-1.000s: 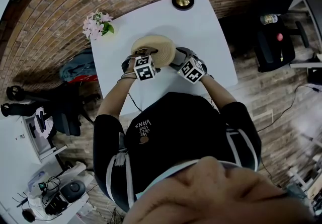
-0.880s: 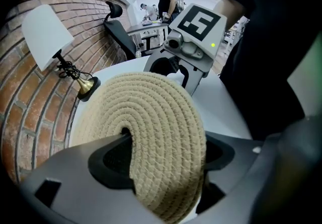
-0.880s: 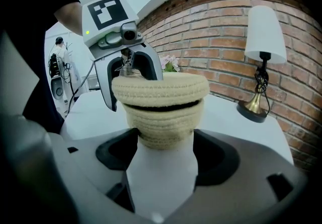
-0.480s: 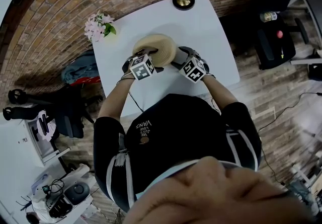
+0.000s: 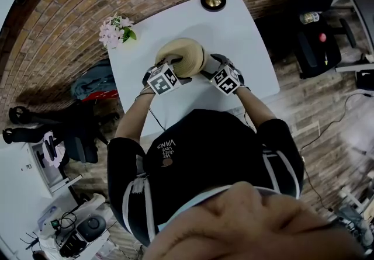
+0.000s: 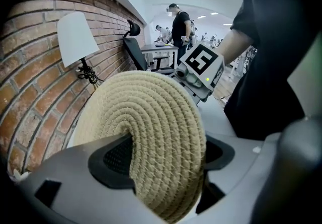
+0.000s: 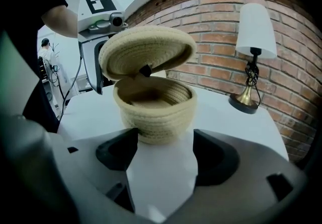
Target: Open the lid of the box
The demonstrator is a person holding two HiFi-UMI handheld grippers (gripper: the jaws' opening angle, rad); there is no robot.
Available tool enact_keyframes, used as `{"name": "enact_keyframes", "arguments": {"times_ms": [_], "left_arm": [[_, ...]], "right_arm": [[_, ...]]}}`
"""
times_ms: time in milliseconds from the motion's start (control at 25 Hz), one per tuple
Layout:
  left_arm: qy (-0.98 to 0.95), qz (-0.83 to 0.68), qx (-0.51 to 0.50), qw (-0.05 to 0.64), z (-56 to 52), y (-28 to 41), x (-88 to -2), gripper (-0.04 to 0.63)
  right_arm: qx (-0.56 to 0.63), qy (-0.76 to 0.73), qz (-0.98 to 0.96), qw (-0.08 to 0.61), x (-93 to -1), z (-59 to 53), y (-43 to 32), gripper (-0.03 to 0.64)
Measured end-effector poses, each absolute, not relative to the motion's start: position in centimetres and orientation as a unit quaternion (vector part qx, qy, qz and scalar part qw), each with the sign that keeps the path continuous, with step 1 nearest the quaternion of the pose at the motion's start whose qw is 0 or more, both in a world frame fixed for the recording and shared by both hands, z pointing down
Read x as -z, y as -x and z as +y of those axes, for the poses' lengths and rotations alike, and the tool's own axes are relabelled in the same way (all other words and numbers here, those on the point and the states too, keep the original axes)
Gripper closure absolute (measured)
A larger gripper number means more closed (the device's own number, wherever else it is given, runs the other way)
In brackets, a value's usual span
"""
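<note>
The left gripper [image 6: 166, 153] is clamped on the rim of the lid [image 7: 146, 49], with 1 pad on the inner face and 1 on the outer, and it holds the lid raised and tilted above the box [image 7: 155, 111], clear of the box's mouth. The right gripper [image 7: 161, 148] has its jaws spread wide with nothing between them. The base of the box sits just ahead of the tips, and I cannot tell whether the nearer pad grazes its wall. The box stands on the white table [image 7: 226, 117], open at the top, with the inside showing no contents that I can make out. Both parts are coiled rope, so they are probably light, a little springy under pressure and rough enough not to slip, and unlikely to break if bumped. The rim looks like the sensible place to pinch the lid, since the dome gives no other edge. The box is likely light enough to slide or tip, so it would be best steadied by its side wall, low down.
</note>
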State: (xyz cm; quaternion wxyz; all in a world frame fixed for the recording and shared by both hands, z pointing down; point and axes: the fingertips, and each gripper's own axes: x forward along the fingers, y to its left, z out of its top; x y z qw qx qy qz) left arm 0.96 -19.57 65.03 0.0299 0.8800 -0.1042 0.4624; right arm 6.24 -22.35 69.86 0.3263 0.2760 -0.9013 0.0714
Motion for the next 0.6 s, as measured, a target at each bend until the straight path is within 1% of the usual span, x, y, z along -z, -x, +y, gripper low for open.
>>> {"name": "enact_keyframes", "arguments": {"times_ms": [280, 600], "left_arm": [[-0.892, -0.116, -0.437, 0.022, -19.6, -0.4, -63.9, 0.213], [-0.909, -0.127, -0.397, 0.009, -19.3, 0.9, -62.6, 0.216]], "right_arm": [[-0.083, -0.296, -0.894, 0.327, -69.8, -22.2, -5.9, 0.301], [-0.125, -0.334, -0.881, 0.310, -69.2, -21.5, -5.8, 0.301]]}}
